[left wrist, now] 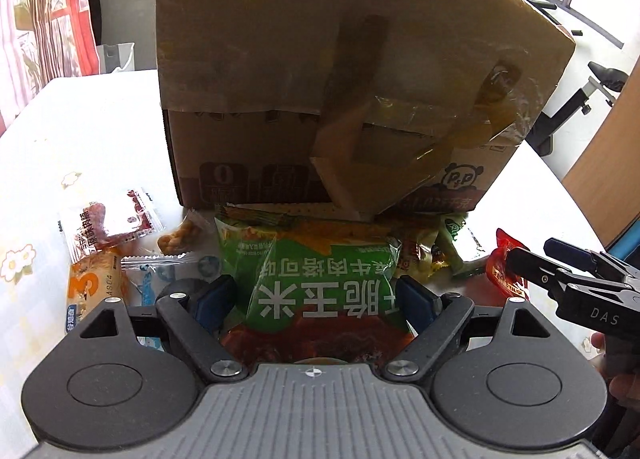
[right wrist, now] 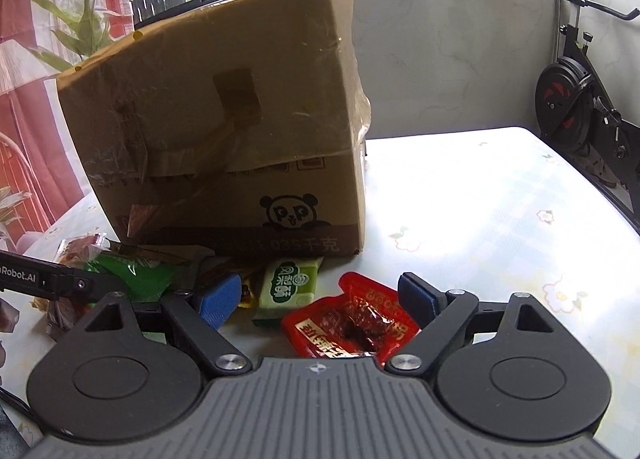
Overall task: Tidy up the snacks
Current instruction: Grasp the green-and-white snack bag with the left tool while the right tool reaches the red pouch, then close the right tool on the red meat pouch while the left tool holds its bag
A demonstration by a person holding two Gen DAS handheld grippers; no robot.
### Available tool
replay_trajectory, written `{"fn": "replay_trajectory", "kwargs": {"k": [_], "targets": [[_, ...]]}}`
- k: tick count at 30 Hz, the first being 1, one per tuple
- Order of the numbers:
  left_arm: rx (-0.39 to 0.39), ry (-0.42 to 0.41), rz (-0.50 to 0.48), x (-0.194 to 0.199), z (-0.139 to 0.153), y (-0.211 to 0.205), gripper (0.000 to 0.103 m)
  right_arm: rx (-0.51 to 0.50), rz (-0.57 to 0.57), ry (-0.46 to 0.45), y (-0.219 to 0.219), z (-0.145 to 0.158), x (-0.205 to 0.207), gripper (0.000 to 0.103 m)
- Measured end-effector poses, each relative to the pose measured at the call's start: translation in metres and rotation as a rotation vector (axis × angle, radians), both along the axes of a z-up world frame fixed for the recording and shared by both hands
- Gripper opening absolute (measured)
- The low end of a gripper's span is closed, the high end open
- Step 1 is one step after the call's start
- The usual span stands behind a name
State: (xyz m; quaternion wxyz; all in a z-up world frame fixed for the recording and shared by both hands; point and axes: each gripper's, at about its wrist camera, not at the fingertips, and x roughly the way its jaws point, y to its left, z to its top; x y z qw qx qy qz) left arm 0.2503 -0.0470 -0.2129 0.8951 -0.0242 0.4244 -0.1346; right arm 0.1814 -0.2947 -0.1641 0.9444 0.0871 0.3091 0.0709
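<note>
A large green snack bag (left wrist: 320,283) with white characters lies on the table in front of a tall cardboard box (left wrist: 320,59). My left gripper (left wrist: 316,299) is open, its blue pads (left wrist: 216,299) standing either side of the bag without visibly squeezing it. A red packet (right wrist: 352,319) of dark dried fruit lies flat between the blue pads (right wrist: 416,299) of my right gripper (right wrist: 316,299), which is also open. In the left wrist view the right gripper (left wrist: 528,259) reaches in from the right over that red packet (left wrist: 504,271).
Small snacks lie before the box (right wrist: 224,131): a clear meat packet (left wrist: 104,231), an orange packet (left wrist: 96,283), a twisted pastry (left wrist: 180,239), a green-white packet (right wrist: 288,287). The floral tablecloth (right wrist: 480,199) stretches right. An exercise bike (right wrist: 580,107) stands beyond the table.
</note>
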Motion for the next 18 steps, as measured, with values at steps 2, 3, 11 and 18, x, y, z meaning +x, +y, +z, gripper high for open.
{"fn": "replay_trajectory", "kwargs": {"k": [2,3,11,18], "targets": [[0.003,-0.023,-0.012,-0.003,0.004,-0.001,0.077,0.015,-0.015,0.022,-0.003,-0.003,0.002,0.086],[0.009,-0.034,-0.018,-0.005,0.006,-0.002,0.073,0.024,-0.023,0.031,-0.005,-0.005,0.002,0.085],[-0.055,-0.127,-0.008,-0.023,0.028,0.003,0.071,0.056,-0.06,0.089,-0.012,-0.012,0.005,0.083],[-0.059,-0.174,0.019,-0.027,0.035,0.003,0.071,0.141,-0.133,0.151,-0.024,-0.018,0.013,0.083]]}}
